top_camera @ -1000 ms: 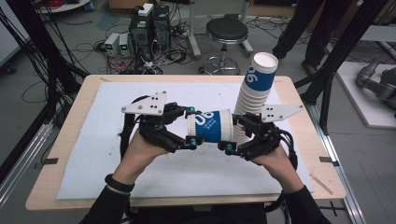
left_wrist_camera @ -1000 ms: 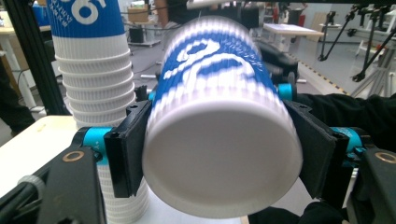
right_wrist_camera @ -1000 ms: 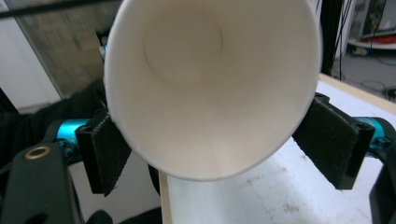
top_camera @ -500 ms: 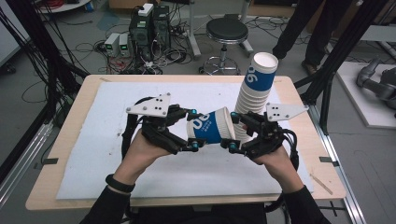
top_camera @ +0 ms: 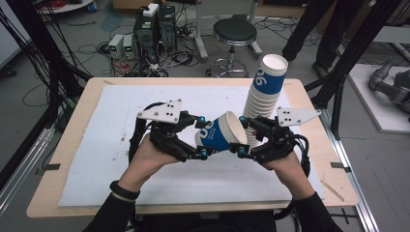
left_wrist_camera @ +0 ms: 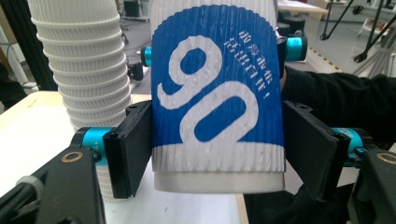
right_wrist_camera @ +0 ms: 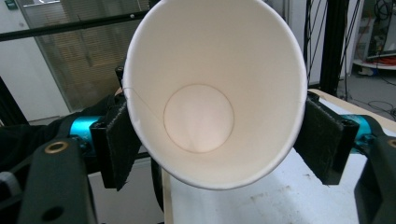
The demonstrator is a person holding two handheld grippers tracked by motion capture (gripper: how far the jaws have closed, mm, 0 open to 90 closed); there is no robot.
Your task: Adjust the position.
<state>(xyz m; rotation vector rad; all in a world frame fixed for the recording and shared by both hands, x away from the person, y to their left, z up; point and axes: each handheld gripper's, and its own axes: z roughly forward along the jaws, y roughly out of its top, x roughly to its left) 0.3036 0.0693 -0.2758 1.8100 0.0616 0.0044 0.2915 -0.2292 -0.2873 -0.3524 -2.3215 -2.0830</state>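
Observation:
A blue paper cup (top_camera: 220,135) with a white "90" lies sideways in the air between my two grippers, its mouth to the right and tilted slightly up. My left gripper (top_camera: 203,137) grips its base end. In the left gripper view both pads (left_wrist_camera: 133,149) rest on the ribbed sleeve of the cup (left_wrist_camera: 217,107), though these jaws have just been opening a little. My right gripper (top_camera: 241,136) has just been closing and now clamps the mouth end. In the right gripper view the cup (right_wrist_camera: 210,93) shows its white inside, with a pad (right_wrist_camera: 322,140) against each side.
A tall stack of cups (top_camera: 263,96) stands on the white mat (top_camera: 96,116) just behind my right gripper, and shows in the left gripper view as the stack (left_wrist_camera: 88,70). Beyond the wooden table are a black stool (top_camera: 234,31), computer boxes (top_camera: 154,24) and a standing person's legs (top_camera: 314,29).
The right gripper's jaws have come in onto the cup's mouth end. The cup has tipped so its white opening faces more upward. Both hands have stayed in place.

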